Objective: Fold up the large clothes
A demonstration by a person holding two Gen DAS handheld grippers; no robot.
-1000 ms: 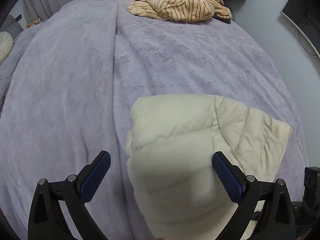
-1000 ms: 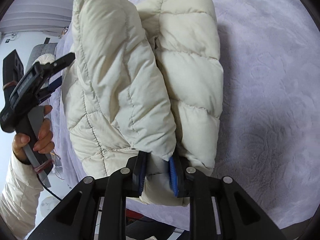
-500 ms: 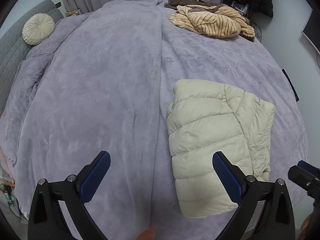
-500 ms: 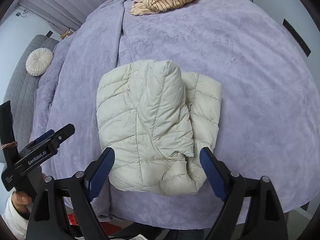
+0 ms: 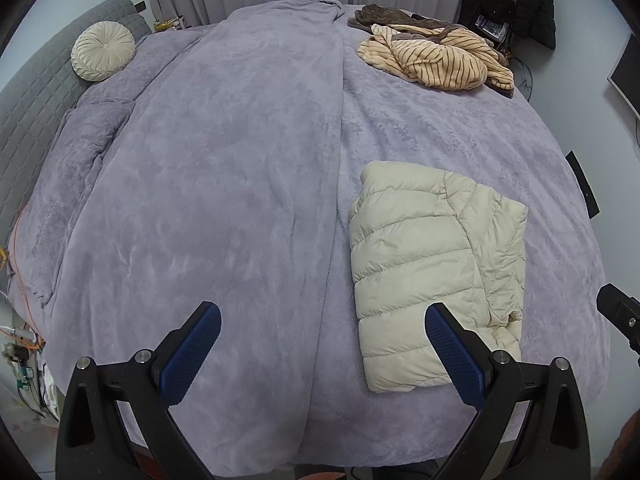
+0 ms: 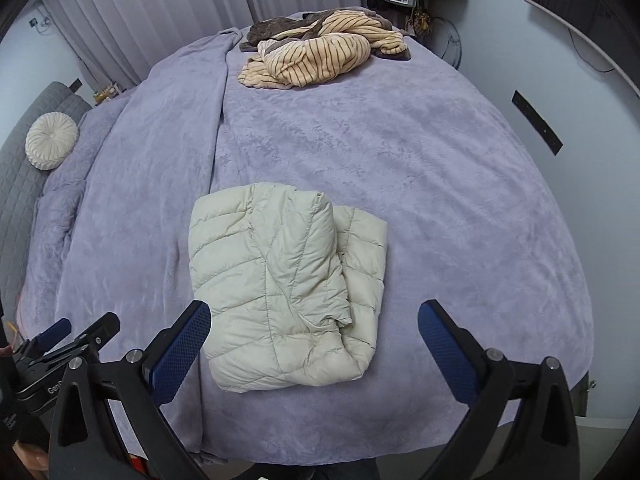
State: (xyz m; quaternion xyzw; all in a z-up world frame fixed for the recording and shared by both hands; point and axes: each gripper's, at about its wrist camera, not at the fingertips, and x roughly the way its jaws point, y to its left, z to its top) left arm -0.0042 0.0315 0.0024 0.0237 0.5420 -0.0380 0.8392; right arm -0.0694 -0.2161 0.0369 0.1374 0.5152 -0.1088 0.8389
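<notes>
Both grippers (image 5: 322,350) (image 6: 314,346) wide, empty

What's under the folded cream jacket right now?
The cream jacket lies on the purple blanket. Its top flap covers its own lower layers; anything tucked beneath can't be seen.

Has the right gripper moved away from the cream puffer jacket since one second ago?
Yes. The right gripper has risen off the cream puffer jacket, its jaws having just opened; the folded jacket now lies free on the purple blanket.
</notes>
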